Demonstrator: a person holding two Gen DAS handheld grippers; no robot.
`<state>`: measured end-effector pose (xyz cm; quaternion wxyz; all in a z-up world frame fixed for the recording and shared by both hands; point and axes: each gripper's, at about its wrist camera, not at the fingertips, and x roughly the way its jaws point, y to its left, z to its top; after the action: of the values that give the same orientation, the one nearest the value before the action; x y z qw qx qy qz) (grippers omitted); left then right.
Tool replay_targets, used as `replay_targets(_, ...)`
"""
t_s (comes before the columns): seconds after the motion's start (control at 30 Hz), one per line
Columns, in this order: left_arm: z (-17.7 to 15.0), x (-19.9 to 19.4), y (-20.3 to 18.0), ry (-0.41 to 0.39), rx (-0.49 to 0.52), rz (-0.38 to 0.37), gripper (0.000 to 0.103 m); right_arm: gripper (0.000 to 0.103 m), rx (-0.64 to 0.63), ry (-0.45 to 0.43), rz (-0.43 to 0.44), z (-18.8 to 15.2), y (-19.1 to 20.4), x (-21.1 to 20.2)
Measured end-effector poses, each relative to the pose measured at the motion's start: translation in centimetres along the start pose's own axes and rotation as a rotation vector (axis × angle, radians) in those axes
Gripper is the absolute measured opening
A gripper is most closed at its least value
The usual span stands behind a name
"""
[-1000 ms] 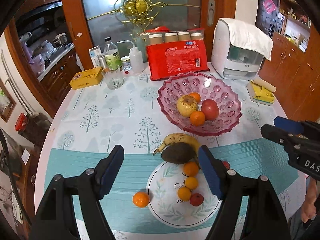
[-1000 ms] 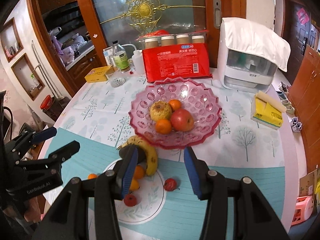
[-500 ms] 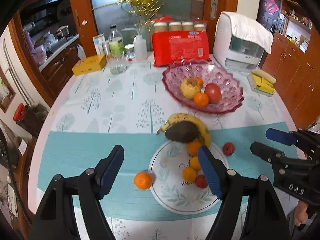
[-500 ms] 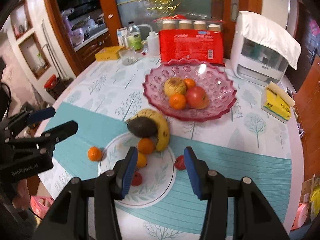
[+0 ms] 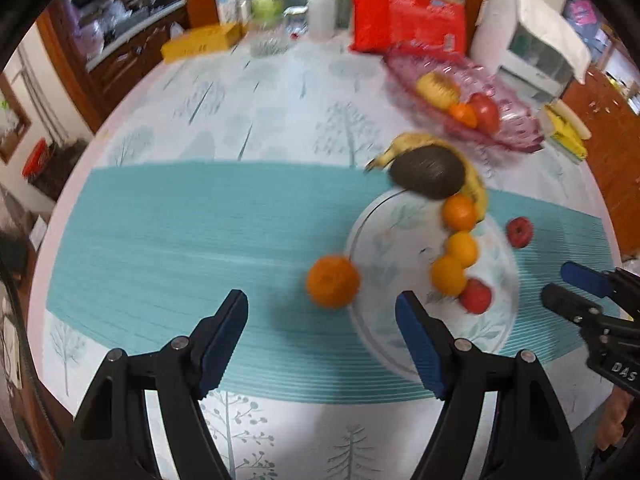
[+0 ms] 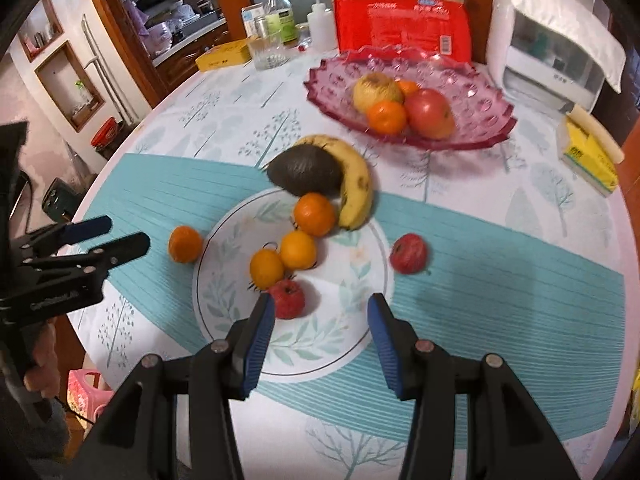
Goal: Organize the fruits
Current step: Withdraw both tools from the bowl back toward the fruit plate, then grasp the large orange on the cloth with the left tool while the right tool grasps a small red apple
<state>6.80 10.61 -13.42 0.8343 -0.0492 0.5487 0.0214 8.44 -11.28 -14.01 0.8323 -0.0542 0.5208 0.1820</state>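
— Left gripper (image 5: 322,316)?
— Jaws stood wide apart, blue pads (image 5: 222,336) facing inward, nothing between them. Held low over the table, pointed forward. From the right wrist view it showed at the left edge (image 6: 116,236), a hand (image 6: 42,364) wrapped round its handle.

— Right gripper (image 6: 322,320)?
— Jaws likewise parted, blue pads (image 6: 260,340) bare, empty. Seen from the left wrist view at the right edge (image 5: 568,284), angled inward, fingers parted.

I see plate (image 6: 352,312) at table's (image 6: 500,248) near edge, three oranges (image 6: 298,250) and an apple (image 6: 287,299) on it, avocado (image 6: 305,175) and banana (image 6: 354,184) at its far rim, bowl (image 6: 472,132) behind, one orange (image 6: 185,244) left, second apple (image 6: 409,253) right.
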Motion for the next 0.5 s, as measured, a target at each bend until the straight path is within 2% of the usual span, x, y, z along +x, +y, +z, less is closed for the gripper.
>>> replay_targets(0.2, -0.8, 2.6, 2.1, 0.052, -0.068, -0.012, 0.075, 0.049, -0.036, 0.017, 0.015, -0.3, 0.8, 2.0)
replay_targets(0.5, -0.5, 4.8, 1.8, 0.061, -0.065, -0.036, 0.075, 0.049, -0.068, 0.064, 0.039, -0.6, 1.6, 4.5)
